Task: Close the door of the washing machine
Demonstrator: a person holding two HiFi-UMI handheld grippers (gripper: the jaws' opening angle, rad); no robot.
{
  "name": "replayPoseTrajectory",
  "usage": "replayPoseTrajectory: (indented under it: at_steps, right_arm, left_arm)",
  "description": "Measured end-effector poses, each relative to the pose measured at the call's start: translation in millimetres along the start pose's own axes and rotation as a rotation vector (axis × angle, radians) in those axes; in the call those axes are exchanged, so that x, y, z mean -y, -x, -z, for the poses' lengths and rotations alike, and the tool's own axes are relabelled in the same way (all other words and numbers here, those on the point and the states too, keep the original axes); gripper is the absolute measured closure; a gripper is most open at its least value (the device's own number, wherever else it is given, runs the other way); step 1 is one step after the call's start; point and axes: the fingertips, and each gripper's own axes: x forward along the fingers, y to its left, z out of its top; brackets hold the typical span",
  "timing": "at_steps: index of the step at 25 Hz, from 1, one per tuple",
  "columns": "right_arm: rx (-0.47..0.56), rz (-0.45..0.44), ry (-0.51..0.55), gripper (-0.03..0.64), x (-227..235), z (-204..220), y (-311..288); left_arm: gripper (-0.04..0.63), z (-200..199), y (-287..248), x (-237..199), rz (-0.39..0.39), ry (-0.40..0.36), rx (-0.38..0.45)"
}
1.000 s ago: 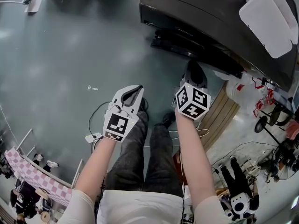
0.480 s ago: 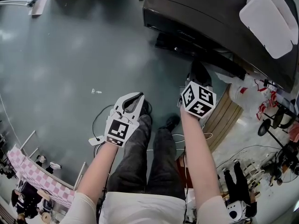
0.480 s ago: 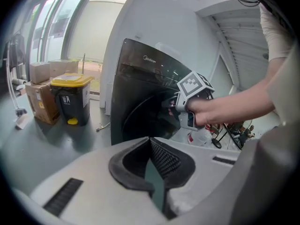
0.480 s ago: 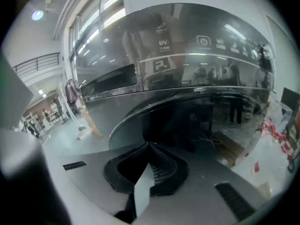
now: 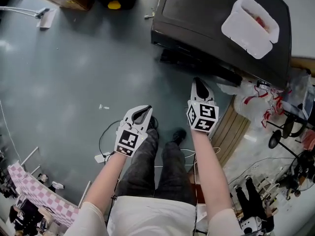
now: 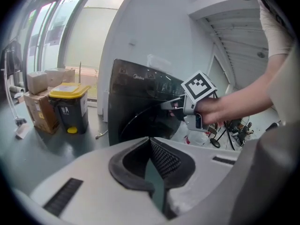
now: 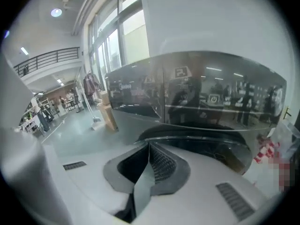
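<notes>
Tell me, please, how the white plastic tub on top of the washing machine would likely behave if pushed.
The white tub looks like thin plastic, so it is probably light and easy to shove. The washing machine has a smooth, glossy top, so the tub would likely slide freely. Being low and wide, it seems unlikely to tip.

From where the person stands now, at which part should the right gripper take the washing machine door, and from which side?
Probably the curved front rim of the door, coming from the front and slightly above. That rim juts out from the washing machine front, ahead of the right gripper, and looks thin enough to pinch. The jaws are shut and empty, so open them first.
</notes>
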Motion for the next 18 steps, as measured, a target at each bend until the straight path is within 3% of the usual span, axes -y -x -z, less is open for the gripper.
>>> replayPoseTrajectory:
  at_steps: [10,18]
  right_arm:
    - [0.012,-0.095,0.106,0.584,-37.1,-66.5,152.8]
    - [0.076,-0.093,0.158,0.584,-35.5,-131.4,286.6]
  left_arm:
    - [0.586,-107.1,98.7,62.1,0.049,-0.073,0.025]
    - [0.586,-187.2,187.7,100.0,0.037,-0.1,0.111]
